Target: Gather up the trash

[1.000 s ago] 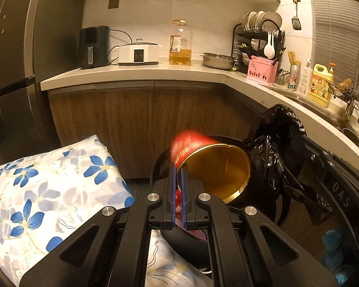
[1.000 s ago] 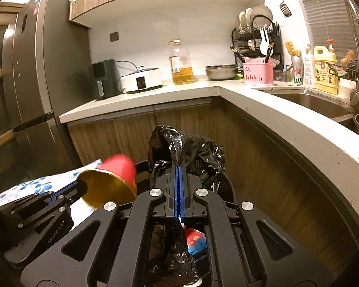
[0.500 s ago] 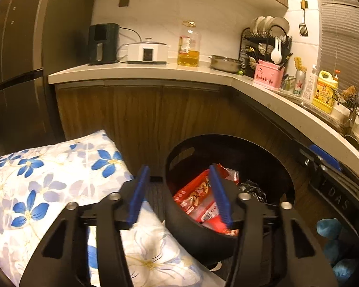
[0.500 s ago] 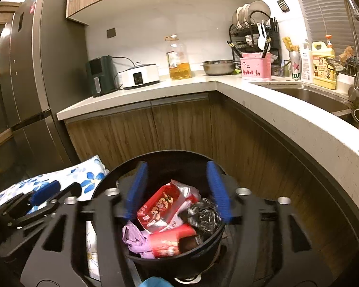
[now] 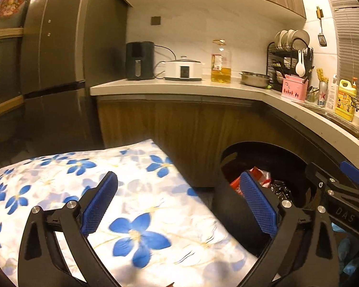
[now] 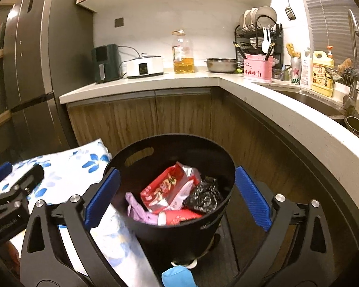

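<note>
A black trash bin (image 6: pixel 172 229) stands below the kitchen desk (image 6: pixel 275 105), holding a red snack packet (image 6: pixel 165 189), a crumpled black bag (image 6: pixel 203 197) and a red cup (image 6: pixel 179 217). The right gripper (image 6: pixel 177 198) hovers over the bin, jaws opening with nothing gripped. Left of the bin, the left gripper (image 5: pixel 179 203) hangs above a flowered pillow (image 5: pixel 136 215), jaws opening, empty.

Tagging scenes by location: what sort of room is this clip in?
A home kitchen, almost certainly. An L-shaped countertop over wood cabinets carries a dish rack of plates and a bottle of cooking oil, a sink with a faucet sits at the right, and a tall fridge stands at the left.
</note>
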Available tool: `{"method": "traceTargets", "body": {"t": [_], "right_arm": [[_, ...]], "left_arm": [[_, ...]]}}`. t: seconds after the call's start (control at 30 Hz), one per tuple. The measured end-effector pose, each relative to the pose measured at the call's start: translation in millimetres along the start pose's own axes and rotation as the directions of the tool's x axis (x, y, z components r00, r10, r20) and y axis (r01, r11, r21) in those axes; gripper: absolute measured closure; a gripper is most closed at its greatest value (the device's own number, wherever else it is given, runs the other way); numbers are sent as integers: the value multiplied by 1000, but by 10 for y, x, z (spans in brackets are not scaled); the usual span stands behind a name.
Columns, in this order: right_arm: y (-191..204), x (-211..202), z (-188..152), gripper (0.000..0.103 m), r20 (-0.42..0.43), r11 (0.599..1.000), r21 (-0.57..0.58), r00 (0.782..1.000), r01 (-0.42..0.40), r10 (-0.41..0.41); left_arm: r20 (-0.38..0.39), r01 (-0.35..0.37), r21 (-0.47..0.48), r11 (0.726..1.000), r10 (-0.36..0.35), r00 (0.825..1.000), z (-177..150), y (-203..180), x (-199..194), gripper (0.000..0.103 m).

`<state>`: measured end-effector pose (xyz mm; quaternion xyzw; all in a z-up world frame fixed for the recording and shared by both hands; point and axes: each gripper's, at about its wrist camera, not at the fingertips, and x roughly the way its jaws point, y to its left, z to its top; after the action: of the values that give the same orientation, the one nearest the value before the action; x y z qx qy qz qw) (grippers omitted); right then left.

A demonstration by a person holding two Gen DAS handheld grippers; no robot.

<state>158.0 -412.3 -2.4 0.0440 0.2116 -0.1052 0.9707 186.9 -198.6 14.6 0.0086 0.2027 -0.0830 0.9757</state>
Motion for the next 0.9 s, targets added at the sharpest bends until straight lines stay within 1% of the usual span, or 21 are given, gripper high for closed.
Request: {"method": "traceTargets", "body": {"t": [0.2,0.37,0.5,0.67,0.77,0.9], "right_arm": [[195,-245,-97,5,-15,1000,-19,1000,8,-8],[366,-507,-208,5,-4,999,-23,1000,21,-21],[467,-710,-310,5,1,999,-21,999,33,-33],[606,-970,-444,5,9,999,-27,999,38,-37],[661,-1135,-524,5,11,999,-20,1000,27,-27],[760,-1343,-631,5,21,999,-40,1000,10,-10]], "left_arm": [[-11,0,2,1000,0,1000,-91,206,-244,6],[-29,23,-2,1000,-23,999,-229,395,-457,6],[-23,32,3,999,-32,999,-341,519,-654,6],[-19,34,-14,999,-34,999,-468,674,-875,6],[-17,36,-20,999,-36,999,-536,747,-997,6],[-18,31,-24,999,-32,999,-628,822,-1148,6]]}}
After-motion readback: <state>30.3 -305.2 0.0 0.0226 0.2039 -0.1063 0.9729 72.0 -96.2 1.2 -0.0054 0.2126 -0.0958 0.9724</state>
